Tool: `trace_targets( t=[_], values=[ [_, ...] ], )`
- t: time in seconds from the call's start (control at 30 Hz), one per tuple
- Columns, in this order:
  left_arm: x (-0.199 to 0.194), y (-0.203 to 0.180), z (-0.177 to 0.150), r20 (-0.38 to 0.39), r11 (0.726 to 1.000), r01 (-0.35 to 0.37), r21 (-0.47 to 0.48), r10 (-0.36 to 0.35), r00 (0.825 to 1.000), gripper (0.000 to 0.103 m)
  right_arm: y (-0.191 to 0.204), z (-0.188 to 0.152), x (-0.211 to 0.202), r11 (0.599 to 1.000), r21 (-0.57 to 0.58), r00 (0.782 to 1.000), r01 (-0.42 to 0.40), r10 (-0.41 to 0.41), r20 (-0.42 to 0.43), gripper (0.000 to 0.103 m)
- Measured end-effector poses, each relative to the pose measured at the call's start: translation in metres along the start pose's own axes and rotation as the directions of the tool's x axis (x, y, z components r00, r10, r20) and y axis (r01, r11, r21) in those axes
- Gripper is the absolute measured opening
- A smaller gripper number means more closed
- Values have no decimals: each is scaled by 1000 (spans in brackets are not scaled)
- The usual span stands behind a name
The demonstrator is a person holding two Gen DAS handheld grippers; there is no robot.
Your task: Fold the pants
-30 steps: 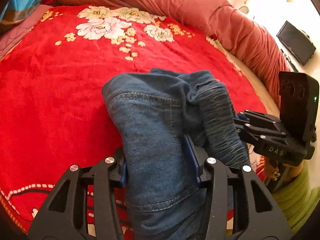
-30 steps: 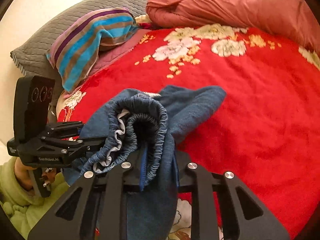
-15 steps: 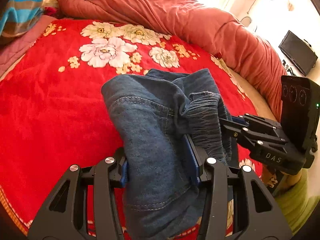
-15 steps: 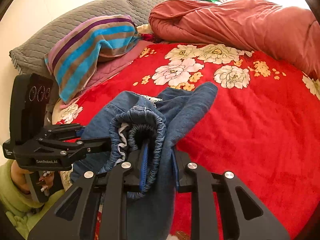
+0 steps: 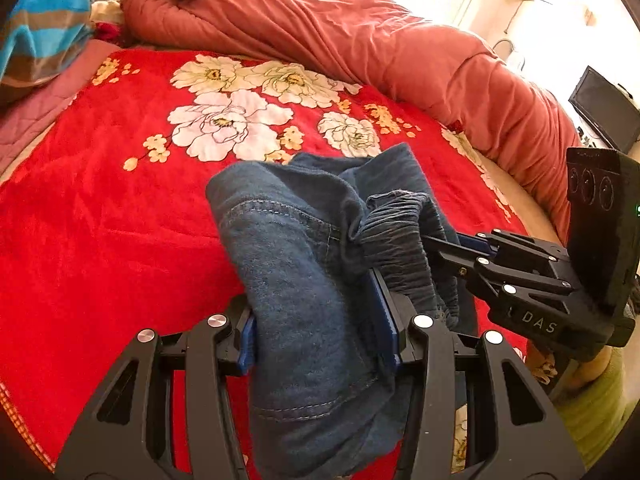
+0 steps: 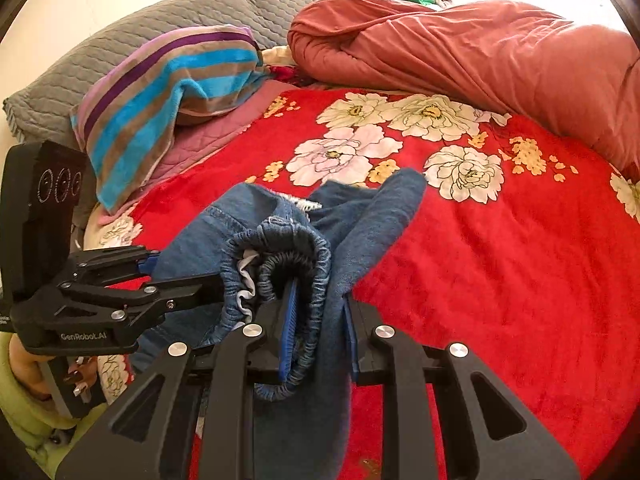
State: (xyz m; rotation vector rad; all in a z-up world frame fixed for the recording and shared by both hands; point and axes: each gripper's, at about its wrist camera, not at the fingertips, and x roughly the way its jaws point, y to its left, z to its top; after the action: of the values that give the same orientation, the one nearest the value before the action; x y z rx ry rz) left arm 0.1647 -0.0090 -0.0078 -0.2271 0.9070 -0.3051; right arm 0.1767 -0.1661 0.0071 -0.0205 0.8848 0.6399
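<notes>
The blue denim pants (image 5: pixel 304 264) hang bunched between my two grippers, lifted above the red flowered blanket (image 5: pixel 100 220). My left gripper (image 5: pixel 316 320) is shut on a thick fold of the denim. My right gripper (image 6: pixel 316 316) is shut on the gathered elastic waistband (image 6: pixel 288 248). The right gripper (image 5: pixel 452 248) shows in the left wrist view, gripping the waistband from the right. The left gripper (image 6: pixel 176 276) shows in the right wrist view, at the left of the pants. The pants (image 6: pixel 376 216) droop forward over the fingers and hide the fingertips.
A rolled salmon quilt (image 6: pixel 480 52) lies along the far and right side of the bed. A striped towel (image 6: pixel 160 96) and grey pillows (image 6: pixel 120 52) sit at the head. A dark screen (image 5: pixel 604 108) stands off the bed's right.
Both grippers have lifted and tilted up with the pants. More of the quilt and pillows shows, and the pants hang higher over the blanket. The grips are unchanged.
</notes>
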Motion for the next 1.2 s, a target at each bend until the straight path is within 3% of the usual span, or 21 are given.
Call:
trace_targets(
  t=[0.13, 0.2, 0.3, 0.57, 0.7, 0.93, 0.97, 1.2],
  values=[
    [7, 7, -4, -17, 1000, -14, -9, 14, 1000, 46, -7, -6, 12, 999, 23, 999, 38, -37, -27, 22],
    [12, 11, -7, -33, 999, -31, -16, 31, 999, 54, -13, -10, 17, 998, 36, 997, 59, -58, -44, 34],
    [17, 17, -11, -52, 998, -60, -19, 59, 997, 57, -23, -17, 25, 993, 61, 993, 99, -94, -77, 44],
    [26, 28, -24, -83, 996, -78, -52, 73, 994, 66, -32, -25, 27, 982, 66, 981, 178, -171, -93, 61],
    [9, 24, -24, -51, 995, -86, -45, 84, 995, 73, -25, -27, 3, 979, 72, 982, 190, -188, -38, 77],
    [-38, 8, -30, 51, 993, -120, -14, 120, 991, 93, -3, -38, -52, 978, 53, 976, 200, -204, 82, 80],
    [-43, 6, -32, 62, 992, -124, -12, 125, 990, 93, 2, -42, -62, 977, 50, 971, 208, -212, 110, 99],
    [-78, -9, -58, 119, 985, -172, 22, 169, 978, 93, 29, -61, -104, 971, 15, 948, 241, -238, 210, 98]
  ],
)
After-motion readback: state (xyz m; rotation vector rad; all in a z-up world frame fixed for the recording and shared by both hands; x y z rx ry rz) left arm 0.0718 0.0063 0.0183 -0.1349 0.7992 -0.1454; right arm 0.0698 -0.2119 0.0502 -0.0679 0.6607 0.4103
